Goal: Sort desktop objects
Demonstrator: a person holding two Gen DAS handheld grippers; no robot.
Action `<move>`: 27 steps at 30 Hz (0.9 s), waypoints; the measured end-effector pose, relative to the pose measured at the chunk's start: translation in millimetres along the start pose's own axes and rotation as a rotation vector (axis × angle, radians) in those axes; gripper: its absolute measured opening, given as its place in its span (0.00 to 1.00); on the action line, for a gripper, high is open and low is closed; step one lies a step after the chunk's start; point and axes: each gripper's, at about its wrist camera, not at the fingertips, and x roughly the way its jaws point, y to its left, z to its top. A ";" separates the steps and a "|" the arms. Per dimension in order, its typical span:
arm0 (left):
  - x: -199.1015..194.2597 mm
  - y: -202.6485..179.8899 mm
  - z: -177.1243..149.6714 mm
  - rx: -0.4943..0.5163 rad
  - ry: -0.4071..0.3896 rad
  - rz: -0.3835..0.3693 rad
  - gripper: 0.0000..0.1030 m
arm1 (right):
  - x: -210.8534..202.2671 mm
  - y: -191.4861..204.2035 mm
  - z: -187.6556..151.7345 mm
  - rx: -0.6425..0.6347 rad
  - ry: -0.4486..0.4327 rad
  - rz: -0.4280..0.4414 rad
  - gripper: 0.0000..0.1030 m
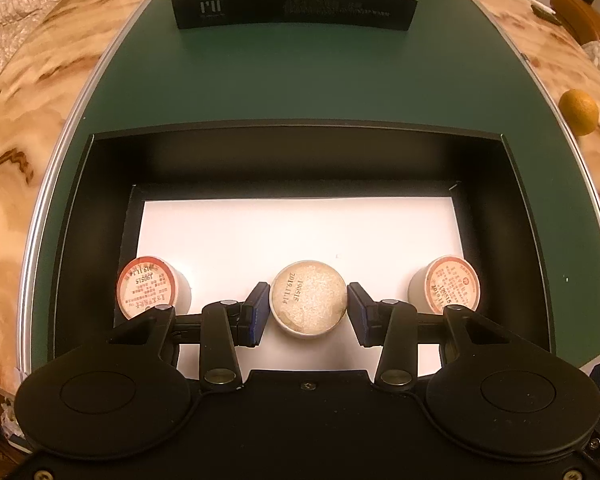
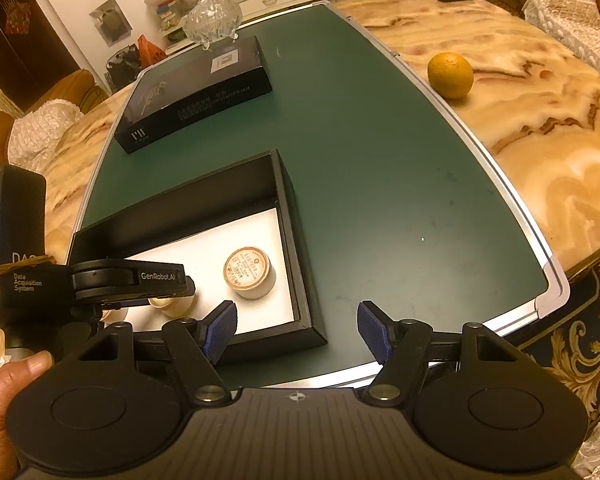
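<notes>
Left gripper (image 1: 308,312) jaws parted; right gripper (image 2: 298,330) spread wide

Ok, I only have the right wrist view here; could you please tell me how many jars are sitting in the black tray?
Observer: Three, in a row on the white floor of the black tray: the left jar, the middle jar and the right jar.
Operator: Thank you. Where does the left gripper stand relative to them?
Observer: The left gripper has its jaws on either side of the middle jar, very close. I cannot tell whether they touch it.
Operator: Does the middle lid differ from the others?
Observer: Yes. It is plain and pale with a printed date, while the other two carry reddish labels.
</notes>
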 end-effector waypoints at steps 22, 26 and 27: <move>-59.9 42.3 -19.2 -0.032 -0.086 0.004 0.75 | -13.0 24.0 3.3 -0.058 -0.022 -0.015 0.73; -85.9 68.5 -37.5 -0.061 -0.099 0.027 0.78 | -14.0 44.4 -0.9 -0.102 -0.018 -0.007 0.75; -91.1 73.6 -41.5 -0.063 -0.100 0.030 0.79 | -13.9 50.1 -2.9 -0.113 -0.013 -0.006 0.75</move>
